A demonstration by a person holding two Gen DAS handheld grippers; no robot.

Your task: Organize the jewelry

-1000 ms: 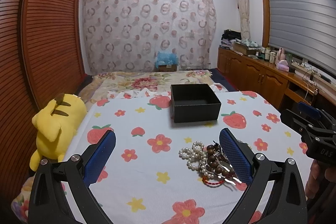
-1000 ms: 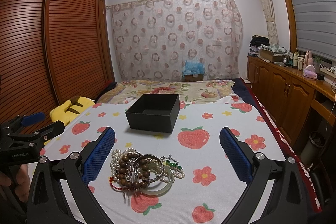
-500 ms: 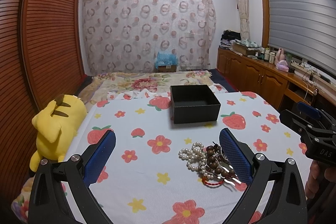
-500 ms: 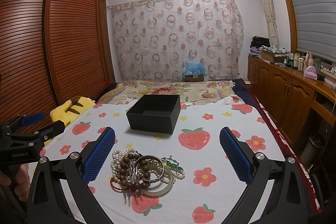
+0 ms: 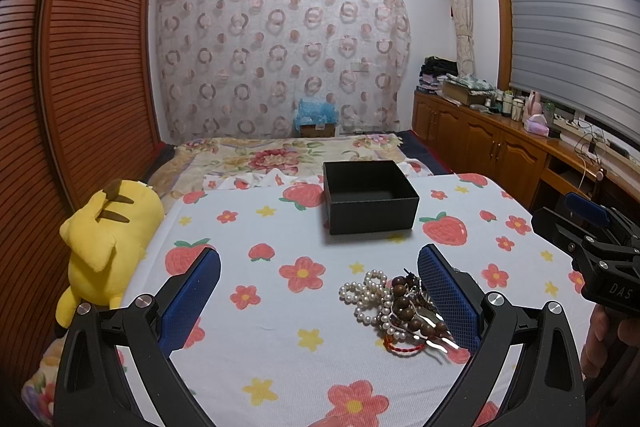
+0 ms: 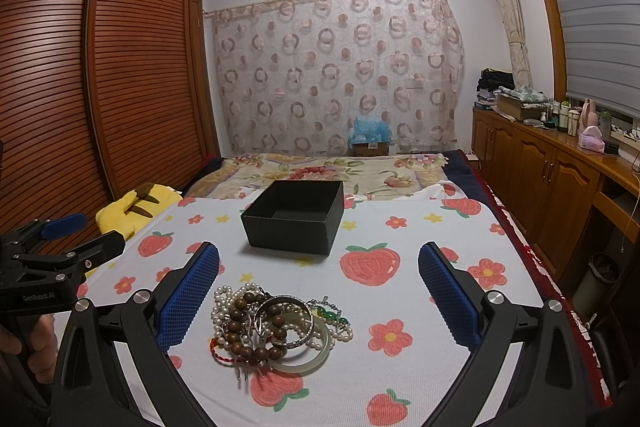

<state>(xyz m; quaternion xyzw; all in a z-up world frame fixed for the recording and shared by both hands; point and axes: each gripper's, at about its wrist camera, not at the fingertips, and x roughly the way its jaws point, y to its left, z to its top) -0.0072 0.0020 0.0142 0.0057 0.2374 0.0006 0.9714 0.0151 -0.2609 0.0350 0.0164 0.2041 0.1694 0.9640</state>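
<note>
Reading "GenRobot.AI" on left tool [image 6: 64, 239]; "DAS" on right tool [image 5: 588, 227].

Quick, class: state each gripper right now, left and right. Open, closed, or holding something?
Left gripper: open, holding nothing; the jewelry pile lies by its right finger.
Right gripper: open, holding nothing; the pile lies on the cloth between its fingers.

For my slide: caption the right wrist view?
Open right gripper poised over tangled jewelry, empty black box beyond.
</note>
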